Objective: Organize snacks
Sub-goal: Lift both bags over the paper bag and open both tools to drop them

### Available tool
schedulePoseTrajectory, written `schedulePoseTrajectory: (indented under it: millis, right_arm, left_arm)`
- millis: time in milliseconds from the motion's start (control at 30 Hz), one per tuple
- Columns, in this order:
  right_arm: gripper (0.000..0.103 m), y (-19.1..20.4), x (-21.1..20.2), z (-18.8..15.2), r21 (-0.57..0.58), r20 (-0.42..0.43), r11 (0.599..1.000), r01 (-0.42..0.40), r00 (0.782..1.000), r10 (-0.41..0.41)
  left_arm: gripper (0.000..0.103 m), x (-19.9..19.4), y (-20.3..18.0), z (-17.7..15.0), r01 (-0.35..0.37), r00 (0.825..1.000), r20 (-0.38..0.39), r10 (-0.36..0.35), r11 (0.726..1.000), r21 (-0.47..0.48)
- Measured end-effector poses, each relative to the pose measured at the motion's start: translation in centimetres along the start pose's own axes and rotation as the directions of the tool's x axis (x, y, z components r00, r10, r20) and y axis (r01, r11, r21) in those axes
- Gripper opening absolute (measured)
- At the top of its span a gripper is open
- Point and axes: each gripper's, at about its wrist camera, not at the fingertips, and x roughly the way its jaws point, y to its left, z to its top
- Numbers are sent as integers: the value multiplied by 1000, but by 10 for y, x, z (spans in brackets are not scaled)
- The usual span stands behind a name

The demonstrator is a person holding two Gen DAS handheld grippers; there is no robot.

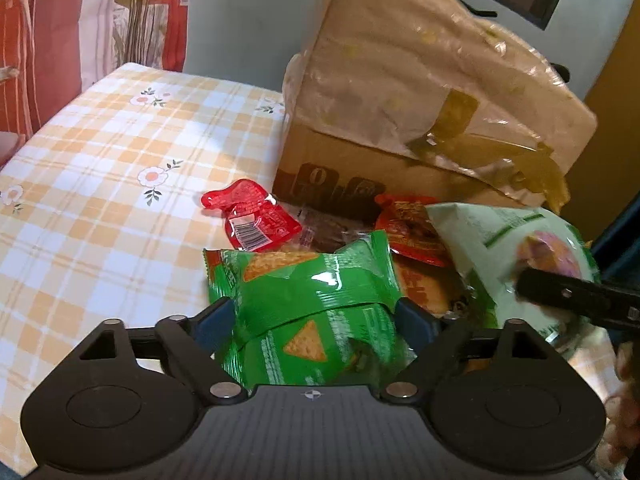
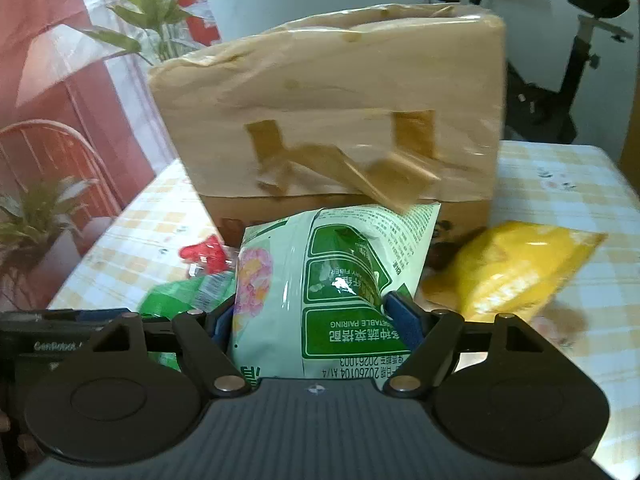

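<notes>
Left gripper (image 1: 316, 312): blue pads flank a green chip bag (image 1: 308, 292); pad contact cannot be told.
Right gripper (image 2: 316, 316): jaws bracket a pale green bag (image 2: 332, 280); grip unclear.
Green chip bag: glossy, creased, printed with triangular chips.
Pale green bag: white-green film, text panels upside down.
Red sachet (image 1: 252, 216): lies on the checked tablecloth (image 1: 100, 168).
Yellow bag (image 2: 516, 268): right, near the box.
Cardboard box (image 2: 332, 120): taped, behind the snacks.

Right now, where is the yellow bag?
In the right wrist view, the yellow bag lies on the tablecloth at the right, beside the pale green bag and in front of the cardboard box.
</notes>
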Motion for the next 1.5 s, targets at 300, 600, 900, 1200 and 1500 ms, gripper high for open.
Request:
schedulePoseTrajectory:
  millis: [300, 600, 900, 1200, 1500]
  right_arm:
    - [78, -8, 4, -8, 33, -9, 999, -16, 1000, 16]
    - [78, -9, -1, -7, 22, 3, 999, -42, 999, 41]
    - [78, -9, -12, -7, 16, 32, 998, -53, 998, 52]
    - [78, -14, -37, -7, 12, 90, 998, -54, 995, 52]
    - [78, -21, -73, -1, 14, 188, 999, -33, 982, 30]
  left_arm:
    - [96, 12, 0, 1, -18, 999, -32, 19, 1000, 21]
    - [83, -15, 3, 1, 4, 999, 36, -3, 1000, -20]
    - [83, -55, -15, 15, 26, 986, 163, -32, 999, 36]
    - [83, -78, -29, 24, 37, 968, 246, -55, 996, 79]
    - [83, -100, -38, 34, 39, 946, 318, -68, 995, 94]
